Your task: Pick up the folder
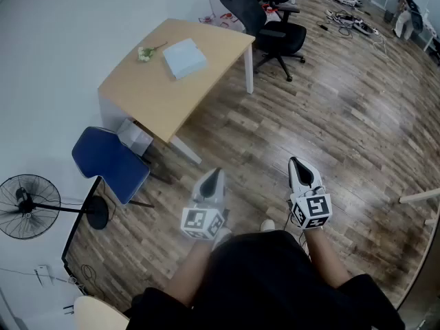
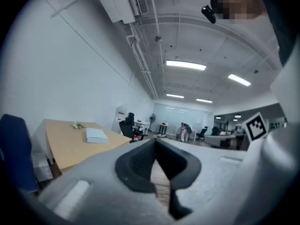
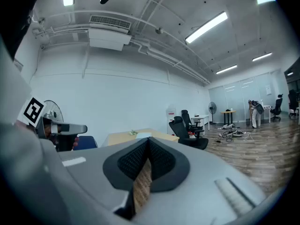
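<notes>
A pale blue folder (image 1: 184,58) lies flat on a light wooden table (image 1: 158,95) at the upper left of the head view, a small sprig of white flowers (image 1: 144,53) beside it. The left gripper view shows the folder (image 2: 96,135) on the table (image 2: 65,144) at the left; in the right gripper view it (image 3: 143,135) is a thin strip beyond the jaws. Both grippers are held in front of the person, well short of the table. My left gripper (image 1: 214,175) and my right gripper (image 1: 298,164) are shut with nothing between the jaws.
A blue chair (image 1: 110,162) stands at the table's near corner and a black office chair (image 1: 265,23) at its far right. A floor fan (image 1: 31,205) stands at the left wall. Cables (image 1: 350,20) lie on the wooden floor at the back.
</notes>
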Demonstrator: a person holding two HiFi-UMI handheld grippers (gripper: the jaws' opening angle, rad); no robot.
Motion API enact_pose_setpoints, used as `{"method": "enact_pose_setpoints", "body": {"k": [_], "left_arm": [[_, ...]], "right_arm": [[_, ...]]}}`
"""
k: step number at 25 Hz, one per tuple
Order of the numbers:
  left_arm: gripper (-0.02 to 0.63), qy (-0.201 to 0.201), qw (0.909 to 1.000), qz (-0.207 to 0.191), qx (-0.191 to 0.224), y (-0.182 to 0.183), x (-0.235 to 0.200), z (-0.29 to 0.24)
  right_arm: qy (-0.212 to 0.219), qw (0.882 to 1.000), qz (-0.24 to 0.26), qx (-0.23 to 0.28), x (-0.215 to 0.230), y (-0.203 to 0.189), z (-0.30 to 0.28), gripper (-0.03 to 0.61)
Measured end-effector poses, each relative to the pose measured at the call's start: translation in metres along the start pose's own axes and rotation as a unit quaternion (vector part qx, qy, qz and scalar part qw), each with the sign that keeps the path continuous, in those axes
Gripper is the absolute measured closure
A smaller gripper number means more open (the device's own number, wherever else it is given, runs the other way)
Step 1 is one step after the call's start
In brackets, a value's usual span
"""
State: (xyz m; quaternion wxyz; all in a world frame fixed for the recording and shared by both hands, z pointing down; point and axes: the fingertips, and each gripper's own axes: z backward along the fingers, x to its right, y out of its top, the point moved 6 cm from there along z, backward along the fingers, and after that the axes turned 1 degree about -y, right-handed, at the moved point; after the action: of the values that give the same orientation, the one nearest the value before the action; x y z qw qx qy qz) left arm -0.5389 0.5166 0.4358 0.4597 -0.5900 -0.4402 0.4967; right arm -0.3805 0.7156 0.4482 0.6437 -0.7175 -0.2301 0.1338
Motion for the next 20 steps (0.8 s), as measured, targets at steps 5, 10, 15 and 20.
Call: {"method": "enact_pose_setpoints", "body": {"k": [5, 10, 15, 20], "left_arm": [[0.612, 0.01, 0.9998, -0.019, 0.004, 0.0, 0.012, -0.026], [0.612, 0.024, 0.9996, -0.016, 0.005, -0.006, 0.012, -0.039], [0.612, 0.047, 0.9987, -0.016, 0.012, -0.012, 0.018, -0.056], [0.612, 0.035, 0.9993, -0.015, 0.0, -0.018, 0.029, -0.083]], "right_arm": [[0.031, 0.997, -0.064, 0.009, 0.029, -0.007, -0.003, 0.58], [0.015, 1.0, -0.022, -0.013, 0.051, -0.021, -0.006, 0.58], [0.026, 1.0, -0.002, -0.003, 0.066, -0.014, -0.016, 0.58], [0.033, 0.999, -0.02, 0.0, 0.086, -0.015, -0.027, 0.58]]}}
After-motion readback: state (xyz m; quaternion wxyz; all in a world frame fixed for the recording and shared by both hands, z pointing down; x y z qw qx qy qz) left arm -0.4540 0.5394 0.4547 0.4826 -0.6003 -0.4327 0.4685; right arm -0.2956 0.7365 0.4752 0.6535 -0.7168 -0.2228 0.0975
